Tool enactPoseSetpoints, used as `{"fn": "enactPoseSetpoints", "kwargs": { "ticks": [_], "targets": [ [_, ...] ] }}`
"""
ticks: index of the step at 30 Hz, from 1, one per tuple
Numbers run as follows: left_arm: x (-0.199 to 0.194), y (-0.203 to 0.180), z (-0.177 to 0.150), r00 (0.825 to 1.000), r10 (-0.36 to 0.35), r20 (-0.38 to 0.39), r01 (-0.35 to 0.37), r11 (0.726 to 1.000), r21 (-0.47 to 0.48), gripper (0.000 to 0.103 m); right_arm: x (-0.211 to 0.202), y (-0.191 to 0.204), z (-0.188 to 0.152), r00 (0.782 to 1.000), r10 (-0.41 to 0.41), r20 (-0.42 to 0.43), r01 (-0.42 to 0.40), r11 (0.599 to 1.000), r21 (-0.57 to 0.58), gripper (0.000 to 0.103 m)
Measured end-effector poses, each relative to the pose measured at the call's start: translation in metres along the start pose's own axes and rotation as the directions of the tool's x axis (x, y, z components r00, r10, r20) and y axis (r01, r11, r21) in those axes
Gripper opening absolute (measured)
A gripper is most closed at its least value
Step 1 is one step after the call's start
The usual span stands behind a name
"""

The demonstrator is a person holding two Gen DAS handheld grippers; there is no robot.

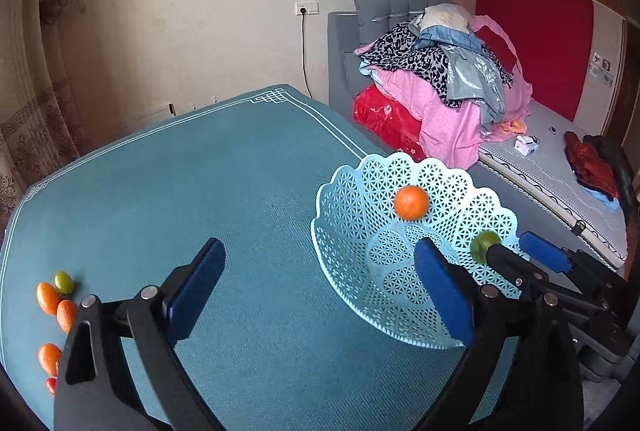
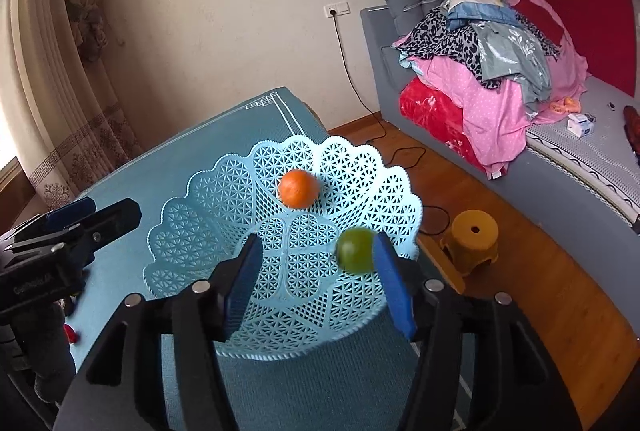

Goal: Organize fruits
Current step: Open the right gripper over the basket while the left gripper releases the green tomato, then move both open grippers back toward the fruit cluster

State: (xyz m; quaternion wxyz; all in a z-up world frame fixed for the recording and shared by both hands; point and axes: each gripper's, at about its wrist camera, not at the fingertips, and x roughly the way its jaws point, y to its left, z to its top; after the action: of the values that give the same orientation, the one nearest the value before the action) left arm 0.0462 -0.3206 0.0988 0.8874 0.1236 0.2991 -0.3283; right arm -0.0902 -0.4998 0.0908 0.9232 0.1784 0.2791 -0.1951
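A light-blue lattice basket (image 1: 352, 231) (image 2: 192, 231) stands on the teal table (image 1: 200, 171). An orange fruit (image 1: 411, 202) (image 2: 299, 188) lies inside it on the far side. My left gripper (image 1: 320, 251) (image 2: 112, 211) is open wide at the basket's left rim, with no fruit between its pads. My right gripper (image 2: 318, 243) (image 1: 514, 249) hangs open over the basket. A blurred green fruit (image 2: 355, 251) (image 1: 484, 245) is right beside its right pad, and the left pad stands well clear of it. Several small orange, green and red fruits (image 1: 52, 303) lie at the table's left edge.
The basket sits near the table's right edge, above a wooden floor (image 2: 540, 291). A yellow stool (image 2: 474, 239) and a black cable (image 2: 400, 155) are on that floor. A grey bed (image 2: 580, 167) piled with clothes (image 1: 440, 79) fills the right. Curtains (image 2: 52, 71) hang at the left.
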Motion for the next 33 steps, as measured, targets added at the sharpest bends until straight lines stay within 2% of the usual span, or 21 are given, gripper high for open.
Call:
{"fn": "enactPoseSetpoints", "kwargs": {
  "ticks": [12,15,20,33],
  "targets": [
    [-0.010,0.007,-0.004,0.999,0.042,0.010,-0.042,0.999,-0.002,0.099,-0.004,0.005,-0.001,1.000,0.009,0.014,-0.009,1.000,0.005,0.065],
    [-0.013,0.011,-0.007,0.998,0.054,0.014,-0.054,0.998,-0.011,0.099,-0.005,0.004,-0.002,1.000,0.014,0.020,-0.014,1.000,0.012,0.075],
    [-0.020,0.019,-0.014,0.996,0.087,0.025,-0.086,0.996,-0.016,0.100,-0.005,0.008,-0.003,0.999,0.033,0.017,-0.033,0.999,0.016,0.079],
    [-0.048,0.069,-0.033,0.982,0.184,0.039,-0.180,0.980,-0.089,0.100,-0.013,0.044,-0.008,0.994,0.106,0.019,-0.105,0.994,-0.043,0.080]
  ]
}}
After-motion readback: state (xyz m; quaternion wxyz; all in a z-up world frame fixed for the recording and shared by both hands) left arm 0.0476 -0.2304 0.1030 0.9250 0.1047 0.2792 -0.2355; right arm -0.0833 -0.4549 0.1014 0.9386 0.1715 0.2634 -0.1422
